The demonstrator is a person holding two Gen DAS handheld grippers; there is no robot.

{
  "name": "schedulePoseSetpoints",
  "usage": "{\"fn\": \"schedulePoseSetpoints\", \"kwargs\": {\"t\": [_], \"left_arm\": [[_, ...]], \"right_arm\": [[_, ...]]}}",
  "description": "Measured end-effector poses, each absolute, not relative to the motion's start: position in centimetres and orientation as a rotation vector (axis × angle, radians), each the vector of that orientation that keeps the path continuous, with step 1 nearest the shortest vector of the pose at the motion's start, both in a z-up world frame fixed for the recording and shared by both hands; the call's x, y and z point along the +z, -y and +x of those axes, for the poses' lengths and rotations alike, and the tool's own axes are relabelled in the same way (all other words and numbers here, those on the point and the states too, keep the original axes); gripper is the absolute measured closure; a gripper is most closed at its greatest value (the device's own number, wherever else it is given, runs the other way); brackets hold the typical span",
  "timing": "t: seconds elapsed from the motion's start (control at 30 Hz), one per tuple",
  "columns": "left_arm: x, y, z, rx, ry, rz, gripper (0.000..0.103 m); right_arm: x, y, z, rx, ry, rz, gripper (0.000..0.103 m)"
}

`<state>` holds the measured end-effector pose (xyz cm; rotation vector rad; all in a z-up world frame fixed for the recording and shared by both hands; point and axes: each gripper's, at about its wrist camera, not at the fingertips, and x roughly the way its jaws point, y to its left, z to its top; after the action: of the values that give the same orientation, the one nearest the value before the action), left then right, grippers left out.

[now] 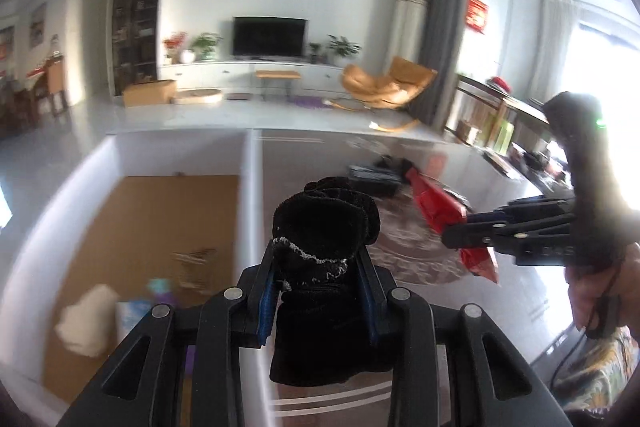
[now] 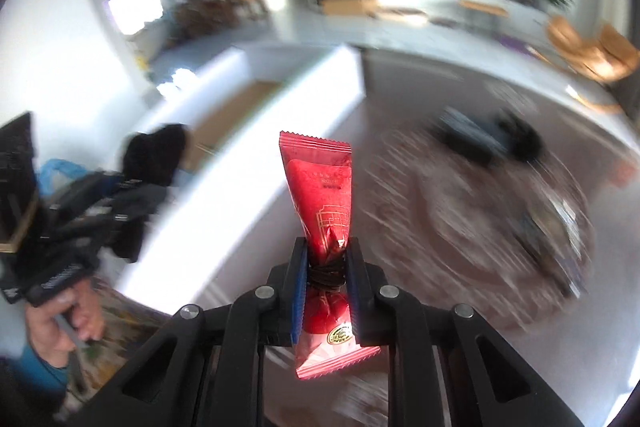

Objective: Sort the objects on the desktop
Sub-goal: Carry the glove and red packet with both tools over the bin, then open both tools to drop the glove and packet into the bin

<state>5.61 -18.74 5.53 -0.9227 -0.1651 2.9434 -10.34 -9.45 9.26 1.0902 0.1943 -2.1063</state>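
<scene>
In the left wrist view the left gripper was clamped on a black fabric item, perhaps a sock or glove, pinched around its middle with a pale speckled trim line showing; the cloth bulged above the blue pads and drooped below them, held over the white divider between a brown-floored box and the table with its patterned cloth. To the right the right gripper gripped a red packet, and dark objects lay near the table's far edge. In the right wrist view the right gripper was closed on that red packet at its narrowed, crumpled waist, where a dark band seemed wound round it; the serrated top stood upright, above the table. The left gripper with its black fabric item showed blurred at the left. The fabric looked soft and light, best taken by its bunched middle; the foil packet looked light, slick and crushable, safest held at the waist
</scene>
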Motion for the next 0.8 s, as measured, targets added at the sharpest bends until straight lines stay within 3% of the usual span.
{"fn": "schedulePoseSetpoints", "kwargs": {"t": [0.2, 0.47, 0.53, 0.6, 0.8], "left_arm": [[4.1, 30.1, 6.1, 3.101, 0.300, -1.164, 0.069], [-1.4, 38.0, 6.8, 3.104, 0.387, -1.544, 0.064], [-2.5, 38.4, 6.9, 3.082, 0.423, -1.637, 0.039], [-2.6, 38.2, 7.6, 3.127, 0.433, -1.592, 0.018], [-0.3, 35.0, 8.2, 3.259, 0.392, -1.385, 0.016]], "right_arm": [[11.6, 21.5, -8.0, -1.915, -0.172, 0.980, 0.084], [4.0, 31.4, -5.5, -1.739, -0.243, 1.102, 0.081], [2.1, 32.0, -5.7, -1.701, -0.229, 1.152, 0.066], [1.8, 31.2, -5.7, -1.709, -0.175, 1.150, 0.044], [6.1, 24.6, -6.0, -1.881, -0.061, 0.895, 0.010]]}}
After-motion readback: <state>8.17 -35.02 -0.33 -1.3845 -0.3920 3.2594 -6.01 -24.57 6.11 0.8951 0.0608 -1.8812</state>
